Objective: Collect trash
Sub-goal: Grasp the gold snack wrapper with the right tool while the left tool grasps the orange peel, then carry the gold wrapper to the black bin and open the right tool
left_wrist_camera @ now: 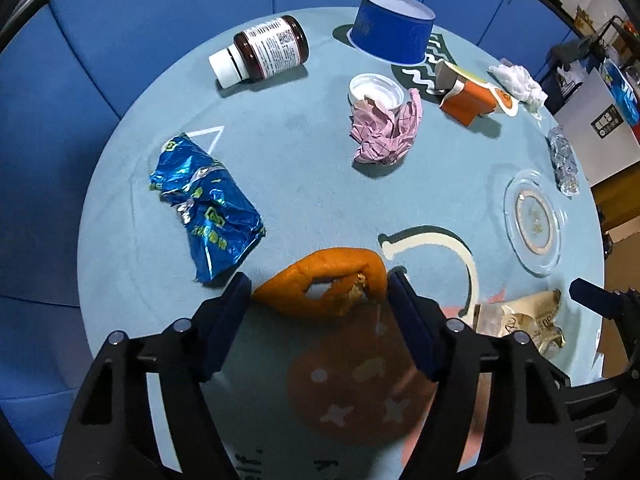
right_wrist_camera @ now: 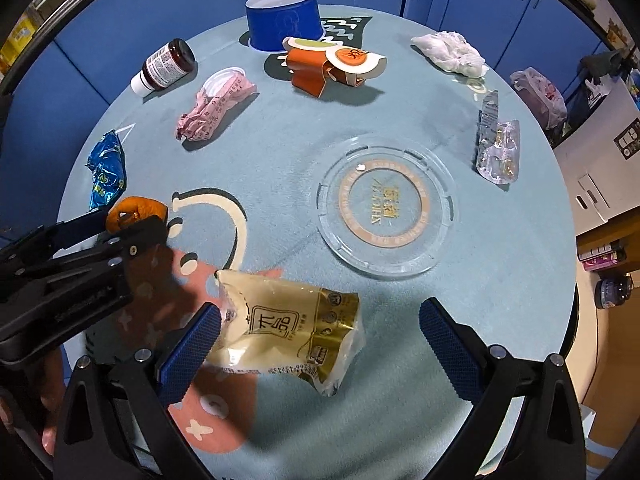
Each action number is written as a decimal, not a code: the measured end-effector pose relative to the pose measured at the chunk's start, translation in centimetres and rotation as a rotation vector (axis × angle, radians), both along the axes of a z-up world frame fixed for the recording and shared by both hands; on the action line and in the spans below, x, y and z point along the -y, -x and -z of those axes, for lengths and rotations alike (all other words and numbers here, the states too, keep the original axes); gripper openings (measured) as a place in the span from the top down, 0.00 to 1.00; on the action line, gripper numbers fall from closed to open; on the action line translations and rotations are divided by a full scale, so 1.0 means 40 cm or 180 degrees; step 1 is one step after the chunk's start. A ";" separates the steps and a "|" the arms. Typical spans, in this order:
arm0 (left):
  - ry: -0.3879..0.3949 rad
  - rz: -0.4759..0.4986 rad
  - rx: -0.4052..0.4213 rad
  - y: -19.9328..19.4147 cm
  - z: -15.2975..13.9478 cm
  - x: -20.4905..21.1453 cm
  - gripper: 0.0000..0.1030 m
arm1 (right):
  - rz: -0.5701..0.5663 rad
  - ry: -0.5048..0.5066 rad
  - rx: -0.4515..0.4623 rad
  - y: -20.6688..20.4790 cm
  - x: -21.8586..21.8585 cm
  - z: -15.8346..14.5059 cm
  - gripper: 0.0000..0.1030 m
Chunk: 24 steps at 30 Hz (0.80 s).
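Note:
An orange peel (left_wrist_camera: pixel 320 284) lies on the round blue table mat between the fingers of my left gripper (left_wrist_camera: pixel 318 286); the fingers flank it and seem to touch both of its ends. It also shows in the right wrist view (right_wrist_camera: pixel 138 210), with the left gripper (right_wrist_camera: pixel 120 222) around it. My right gripper (right_wrist_camera: pixel 320 320) is open, and a cream and gold snack wrapper (right_wrist_camera: pixel 292 332) lies between its fingers, against the left one. The blue paper tub (left_wrist_camera: pixel 394 30) stands upright at the far edge.
On the table lie a blue foil wrapper (left_wrist_camera: pixel 208 204), a brown pill bottle (left_wrist_camera: pixel 264 48), crumpled pink paper (left_wrist_camera: pixel 386 130) by a white lid (left_wrist_camera: pixel 376 90), an orange carton (right_wrist_camera: pixel 332 64), white tissue (right_wrist_camera: pixel 450 54), a clear blister pack (right_wrist_camera: pixel 496 144) and a clear plastic lid (right_wrist_camera: pixel 386 204).

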<state>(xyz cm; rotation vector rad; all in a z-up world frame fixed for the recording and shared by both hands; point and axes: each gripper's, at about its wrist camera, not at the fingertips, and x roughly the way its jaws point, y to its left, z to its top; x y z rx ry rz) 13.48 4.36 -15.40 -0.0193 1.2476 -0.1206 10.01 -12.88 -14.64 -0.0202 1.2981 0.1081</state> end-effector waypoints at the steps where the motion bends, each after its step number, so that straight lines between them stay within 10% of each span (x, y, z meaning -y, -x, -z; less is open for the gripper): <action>1: -0.0002 0.0010 0.0021 -0.003 -0.001 0.001 0.35 | -0.0001 0.0008 -0.0008 0.000 -0.001 0.001 0.15; 4: -0.0053 0.0018 0.0028 -0.004 -0.001 0.004 0.42 | -0.0037 -0.0056 -0.0074 -0.004 -0.008 0.010 0.41; 11: -0.0053 -0.0072 0.0056 0.000 -0.010 -0.009 0.69 | -0.0093 -0.0038 0.0023 0.004 -0.013 -0.010 0.59; 24: -0.0139 0.0052 0.0508 0.052 -0.112 0.040 0.80 | -0.0002 -0.0053 0.0430 0.031 0.031 -0.084 0.66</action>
